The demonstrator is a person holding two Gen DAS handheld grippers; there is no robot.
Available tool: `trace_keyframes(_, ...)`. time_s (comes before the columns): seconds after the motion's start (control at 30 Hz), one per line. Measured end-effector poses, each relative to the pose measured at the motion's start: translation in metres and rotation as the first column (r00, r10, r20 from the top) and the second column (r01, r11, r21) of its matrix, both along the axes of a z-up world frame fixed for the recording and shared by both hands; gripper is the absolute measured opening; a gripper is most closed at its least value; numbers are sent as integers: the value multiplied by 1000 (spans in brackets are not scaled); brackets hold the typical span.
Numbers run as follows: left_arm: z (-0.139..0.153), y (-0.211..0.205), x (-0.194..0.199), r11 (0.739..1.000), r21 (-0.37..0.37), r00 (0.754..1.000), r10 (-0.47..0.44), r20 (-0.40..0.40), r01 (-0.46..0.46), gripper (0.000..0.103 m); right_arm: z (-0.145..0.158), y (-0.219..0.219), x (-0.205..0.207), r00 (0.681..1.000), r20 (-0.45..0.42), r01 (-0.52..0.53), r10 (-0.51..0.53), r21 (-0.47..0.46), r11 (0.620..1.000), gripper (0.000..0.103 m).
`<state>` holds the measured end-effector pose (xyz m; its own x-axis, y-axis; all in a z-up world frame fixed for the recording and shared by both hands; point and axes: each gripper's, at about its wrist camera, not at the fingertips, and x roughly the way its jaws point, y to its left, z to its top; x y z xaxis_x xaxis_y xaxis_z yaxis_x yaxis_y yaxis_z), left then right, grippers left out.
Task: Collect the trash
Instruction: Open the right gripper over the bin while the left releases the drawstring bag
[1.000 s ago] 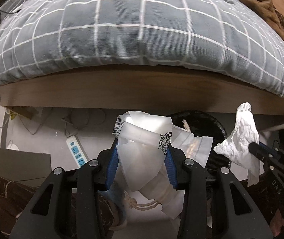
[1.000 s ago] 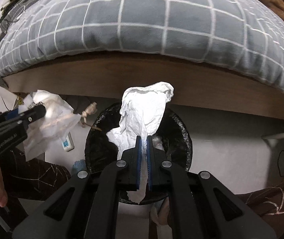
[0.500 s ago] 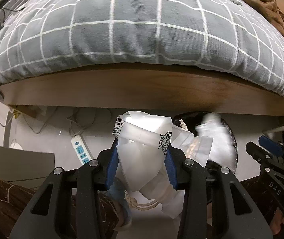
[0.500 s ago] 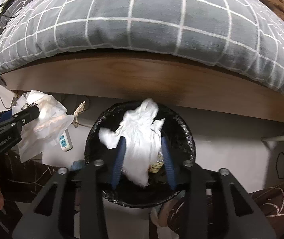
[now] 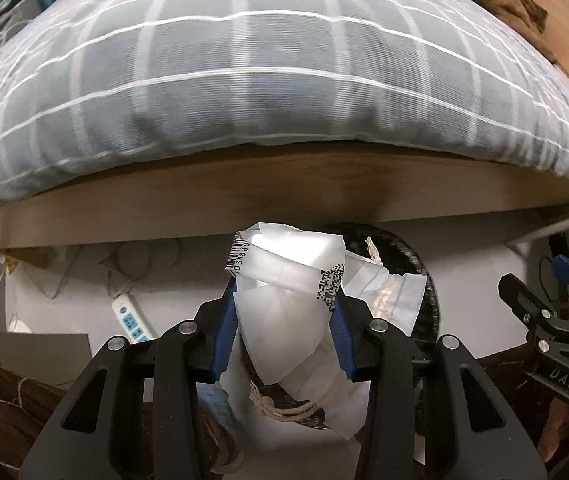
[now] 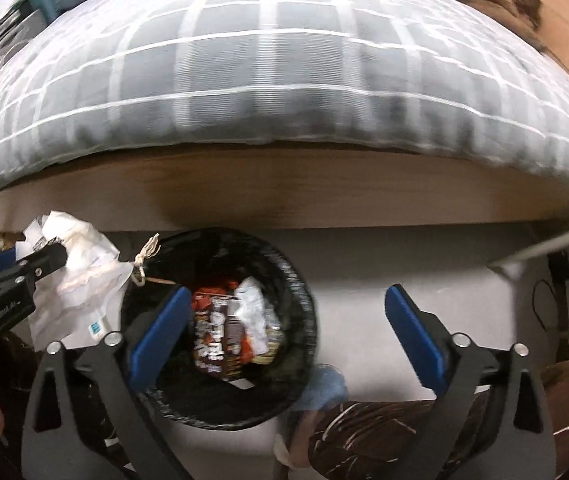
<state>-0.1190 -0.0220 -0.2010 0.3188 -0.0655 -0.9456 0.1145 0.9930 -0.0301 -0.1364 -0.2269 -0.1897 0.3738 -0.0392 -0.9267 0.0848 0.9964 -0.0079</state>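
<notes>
Left claw (image 5: pixel 284 328) clamps a light, limp bag (image 5: pixel 288 300) mid-body (probably slippery), just left of the bin (image 6: pixel 220 328); right claw (image 6: pixel 284 328) gapes empty above it

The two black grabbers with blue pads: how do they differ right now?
The left gripper is clamped on a crumpled translucent white plastic bag; the right gripper is spread wide and holds nothing. The left sits beside the black bin; the right hangs above it. Both share black frames and blue pads.
</notes>
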Motion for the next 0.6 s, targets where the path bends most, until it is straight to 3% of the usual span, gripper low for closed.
trace_keyframes(0.3, -10, -49, 4, 996, -6, 996, -90, -12, 90, 41, 3, -54, -13, 993, 19, 118, -118, -20, 993, 95)
trace_keyframes(0.6, -11, -68, 5, 992, -7, 992, -123, -10, 123, 45, 1, -66, -17, 990, 23, 142, -141, -18, 990, 95)
